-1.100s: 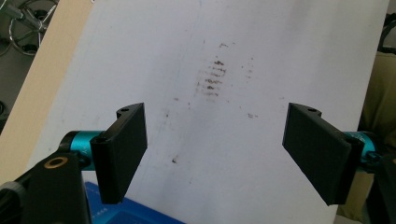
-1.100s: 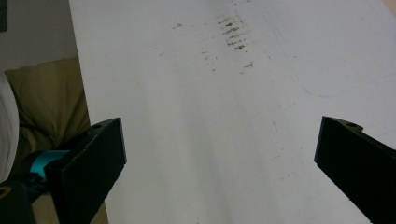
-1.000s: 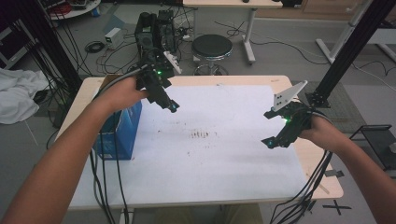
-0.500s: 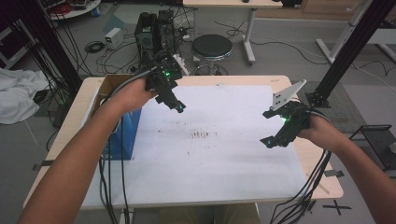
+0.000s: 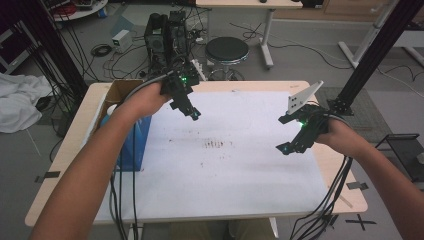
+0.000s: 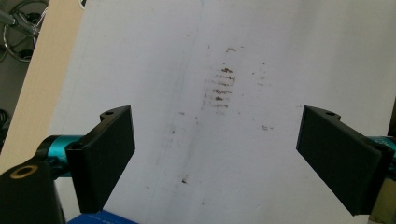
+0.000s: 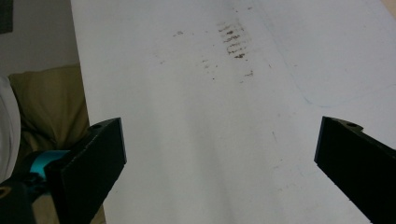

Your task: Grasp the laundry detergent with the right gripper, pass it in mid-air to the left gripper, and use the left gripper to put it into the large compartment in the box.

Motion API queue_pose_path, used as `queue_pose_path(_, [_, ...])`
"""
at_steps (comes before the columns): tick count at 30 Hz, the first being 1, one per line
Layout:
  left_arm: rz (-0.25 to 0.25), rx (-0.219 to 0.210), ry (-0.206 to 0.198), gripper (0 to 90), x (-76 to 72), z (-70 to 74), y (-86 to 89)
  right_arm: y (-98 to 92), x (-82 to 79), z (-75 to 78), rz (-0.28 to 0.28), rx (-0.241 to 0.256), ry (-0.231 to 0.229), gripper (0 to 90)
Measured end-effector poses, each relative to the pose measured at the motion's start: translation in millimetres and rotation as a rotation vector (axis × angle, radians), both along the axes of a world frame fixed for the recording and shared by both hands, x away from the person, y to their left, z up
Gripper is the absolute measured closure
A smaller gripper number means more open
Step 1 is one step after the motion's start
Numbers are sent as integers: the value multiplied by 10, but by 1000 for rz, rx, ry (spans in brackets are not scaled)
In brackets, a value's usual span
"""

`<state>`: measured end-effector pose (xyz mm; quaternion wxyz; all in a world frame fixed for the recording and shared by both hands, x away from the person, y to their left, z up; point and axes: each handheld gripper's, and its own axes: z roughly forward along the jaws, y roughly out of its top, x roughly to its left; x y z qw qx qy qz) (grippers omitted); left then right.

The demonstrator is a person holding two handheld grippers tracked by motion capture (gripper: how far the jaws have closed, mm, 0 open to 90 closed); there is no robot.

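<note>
My left gripper (image 5: 194,114) hangs above the back left part of the white sheet (image 5: 225,165) that covers the table. In the left gripper view its two black jaws stand wide apart with nothing between them, and this gripper (image 6: 215,158) is open. My right gripper (image 5: 284,148) hovers over the sheet's right side, a grey three-cornered plate (image 5: 302,98) on top of it. In the right gripper view that gripper (image 7: 219,163) is also open and empty. Brown smudges (image 5: 215,144) mark the middle of the sheet.
A blue box (image 5: 131,145) with an open cardboard top stands at the table's left edge, under my left forearm. Cables (image 5: 325,210) trail off the right front edge. Behind the table stand a black stool (image 5: 227,50) and a computer tower (image 5: 167,32).
My left gripper has moved right and a little forward, away from the blue box and over the sheet. The right gripper has stayed about where it was.
</note>
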<state>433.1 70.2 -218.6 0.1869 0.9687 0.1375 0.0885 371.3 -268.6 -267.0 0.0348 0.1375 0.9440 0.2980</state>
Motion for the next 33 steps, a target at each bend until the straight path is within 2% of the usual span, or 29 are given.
queue_pose_path(2, [-13, 10, 1, 115, 6, 3, -13, 13, 3, 8, 4, -3, 1, 11])
queue_pose_path(3, [-25, 31, 1, 115, 13, 11, -18, 20, 8, 7, 8, -3, -2, 11])
queue_pose_path(5, [-20, 13, 0, 115, 5, -4, -47, 34, 3, 9, -5, -9, 9, 11])
queue_pose_path(6, [-42, 33, 6, 115, 18, 13, -54, 40, 14, 3, 7, -5, 2, 11])
queue_pose_path(8, [-32, 27, 7, 116, 4, 8, -93, 51, 10, 6, -3, -17, 8, 11])
queue_pose_path(9, [-59, 46, 12, 116, 20, 18, -97, 56, 26, -3, 15, -10, 1, 11])
queue_pose_path(12, [-69, 59, 12, 116, 21, 22, -131, 58, 27, -3, 11, -11, 0, 11])
queue_pose_path(16, [-55, 31, 16, 115, 12, -9, -154, 51, 32, -4, 15, -15, 2, 11])
queue_pose_path(18, [-65, 59, 14, 115, 15, 6, -158, 55, 27, -7, 9, -9, 3, 11])
queue_pose_path(19, [-55, 49, 15, 116, 8, -1, -161, 55, 28, -5, 13, -13, 4, 11])
queue_pose_path(20, [-71, 66, 16, 116, 16, 11, -157, 57, 26, -8, 11, -11, 4, 11])
queue_pose_path(23, [-69, 53, 13, 115, 11, 7, -153, 58, 28, -4, 18, -14, 2, 11])
queue_pose_path(24, [-55, 36, 16, 116, 2, -1, -155, 59, 25, -4, 16, -14, 3, 11])
queue_pose_path(25, [-70, 66, 12, 116, 10, 22, -149, 60, 23, -7, 16, -13, 2, 11])
queue_pose_path(26, [-70, 66, 12, 116, 9, 25, -147, 62, 24, -6, 19, -15, 1, 11])
queue_pose_path(28, [-52, 30, 16, 116, -10, 6, -149, 66, 17, -5, 13, -17, 1, 11])
queue_pose_path(29, [-52, 34, 10, 116, -9, 11, -149, 70, 14, -8, 11, -14, 0, 11])
queue_pose_path(30, [-67, 55, 4, 115, -1, 25, -146, 72, 15, -8, 14, -14, -2, 11])
queue_pose_path(33, [-57, 44, 8, 115, -16, 19, -159, 71, 14, -4, 20, -19, 1, 11])
